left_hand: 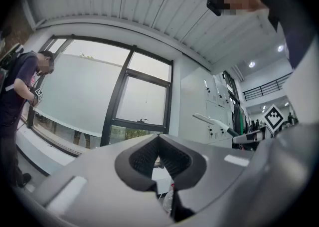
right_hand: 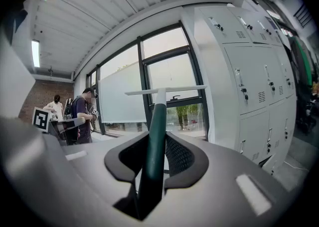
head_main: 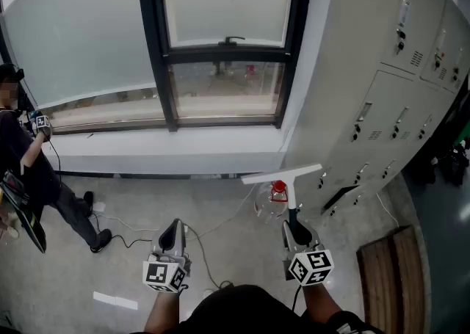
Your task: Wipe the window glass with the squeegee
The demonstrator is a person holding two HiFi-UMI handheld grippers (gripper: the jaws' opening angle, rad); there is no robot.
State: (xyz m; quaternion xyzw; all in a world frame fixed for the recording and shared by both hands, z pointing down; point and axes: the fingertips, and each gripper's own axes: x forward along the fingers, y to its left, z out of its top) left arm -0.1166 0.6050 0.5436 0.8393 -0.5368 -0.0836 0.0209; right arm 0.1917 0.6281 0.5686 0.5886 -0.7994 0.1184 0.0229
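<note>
The squeegee (head_main: 283,175) has a white blade and a dark green handle (right_hand: 155,136). My right gripper (head_main: 297,231) is shut on that handle and holds it upright, blade on top, well short of the window. The window glass (head_main: 224,90) sits in a black frame straight ahead, its upper pane frosted, with a small handle (head_main: 233,40) on the crossbar. My left gripper (head_main: 172,236) is shut with nothing between its jaws, level with the right one and to its left. In the left gripper view the squeegee blade (left_hand: 209,119) shows at the right.
Grey lockers (head_main: 400,97) line the wall at the right. A person (head_main: 29,178) in dark clothes stands at the left by the sill. A clear bottle with a red cap (head_main: 277,193) and cables (head_main: 220,226) lie on the floor ahead. A wooden pallet (head_main: 389,274) lies at the right.
</note>
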